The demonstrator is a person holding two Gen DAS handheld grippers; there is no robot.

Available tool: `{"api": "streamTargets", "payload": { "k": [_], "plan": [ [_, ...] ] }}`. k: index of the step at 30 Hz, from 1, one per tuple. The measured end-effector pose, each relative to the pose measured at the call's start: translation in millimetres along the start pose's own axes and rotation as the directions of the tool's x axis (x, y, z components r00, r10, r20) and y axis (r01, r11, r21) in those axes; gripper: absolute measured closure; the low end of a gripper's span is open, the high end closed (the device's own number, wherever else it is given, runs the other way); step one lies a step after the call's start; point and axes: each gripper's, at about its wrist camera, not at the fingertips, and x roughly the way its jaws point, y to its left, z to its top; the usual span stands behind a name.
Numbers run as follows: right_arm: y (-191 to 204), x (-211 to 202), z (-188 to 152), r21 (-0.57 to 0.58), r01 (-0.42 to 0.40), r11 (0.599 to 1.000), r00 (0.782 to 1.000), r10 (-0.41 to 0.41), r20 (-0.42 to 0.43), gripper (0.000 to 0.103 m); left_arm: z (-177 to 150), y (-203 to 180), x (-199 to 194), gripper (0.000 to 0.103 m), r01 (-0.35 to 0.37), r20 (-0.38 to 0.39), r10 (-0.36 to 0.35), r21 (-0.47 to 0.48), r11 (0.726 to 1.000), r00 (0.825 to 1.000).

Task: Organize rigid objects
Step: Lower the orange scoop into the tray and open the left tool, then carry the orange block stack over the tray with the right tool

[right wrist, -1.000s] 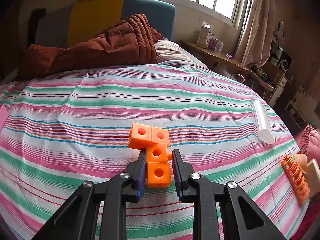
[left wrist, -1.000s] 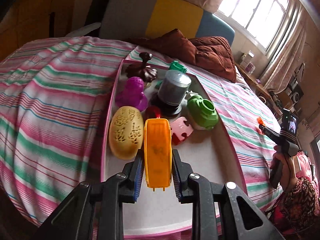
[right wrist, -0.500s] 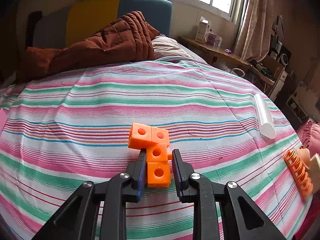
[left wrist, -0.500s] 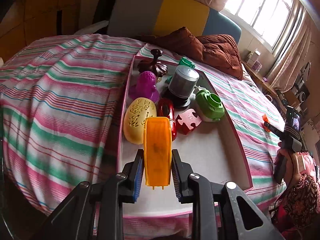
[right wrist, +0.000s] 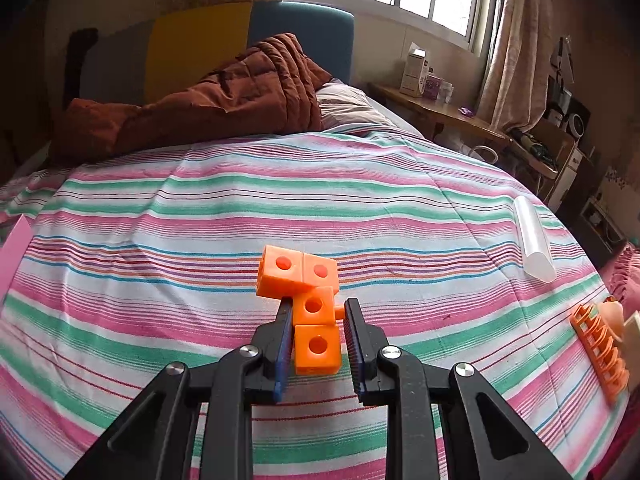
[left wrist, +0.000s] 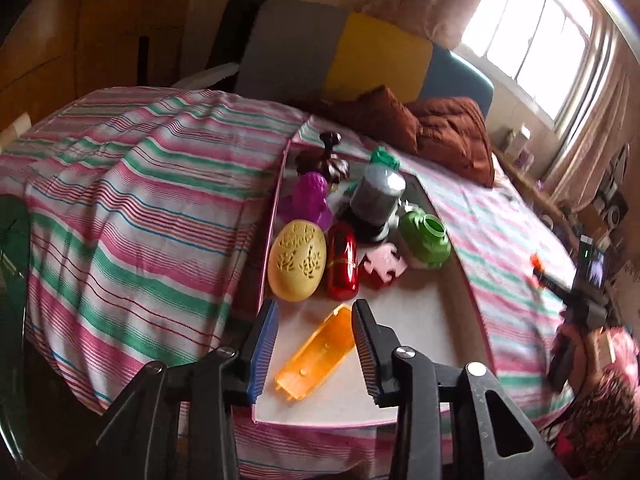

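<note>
In the left wrist view my left gripper [left wrist: 314,344] hangs over the near end of a white tray [left wrist: 420,320] with a pink rim. Its jaws are opening. A translucent orange plastic piece [left wrist: 318,354] lies slanted on the tray between the fingers, and neither pad touches it. In the right wrist view my right gripper [right wrist: 316,332] is shut on a chain of orange linked cubes [right wrist: 316,320] above the striped bedspread [right wrist: 200,220].
Further along the tray lie a yellow egg [left wrist: 298,264], a red capsule [left wrist: 342,260], a pink puzzle piece [left wrist: 382,266], a green jar [left wrist: 426,240], a grey cylinder [left wrist: 378,200] and a purple toy [left wrist: 308,200]. On the bedspread lie a clear tube [right wrist: 534,240] and an orange rack [right wrist: 600,352].
The left jaws have spread and the orange piece has dropped out of them onto the tray, now lying slanted. The left view has drawn back a little. The right gripper still holds the cubes.
</note>
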Motion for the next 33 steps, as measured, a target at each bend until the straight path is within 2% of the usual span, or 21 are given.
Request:
{"api": "streamTargets", "payload": {
  "k": [5,10,15,21,25,29,33],
  "plan": [
    [3,-16,-7,0.020,-0.101,0.995,0.995,0.101,0.000,0.078,8,0,6,0.063,0.033,-0.015,-0.034,-0.079,0.996,0.999],
    [17,-36,-17,0.024,-0.180,0.983,0.984,0.180,-0.003,0.078,6,-10,6,0.063,0.038,-0.014,-0.038,-0.035,0.999,0.999],
    [42,-58,-27,0.023,-0.285,0.958,0.958,0.285,-0.024,0.078,6,-12,5,0.063,0.044,-0.011,-0.044,-0.023,0.999,0.999],
    [92,-97,-33,-0.046,-0.406,0.913,0.914,0.405,-0.031,0.078,4,-14,4,0.063,0.043,-0.018,-0.043,-0.012,0.999,0.999],
    [134,-129,-34,-0.133,-0.499,0.856,0.866,0.499,-0.037,0.078,5,-13,1,0.063,0.022,-0.008,-0.022,-0.011,1.000,1.000],
    [178,-153,-39,-0.214,-0.575,0.790,0.816,0.571,-0.087,0.078,8,-9,-5,0.063,0.002,0.023,-0.001,-0.019,1.000,1.000],
    [214,-165,-49,-0.267,-0.613,0.744,0.788,0.598,-0.146,0.078,12,-2,-10,0.063,-0.017,0.042,0.019,-0.047,0.999,0.999]
  ]
}}
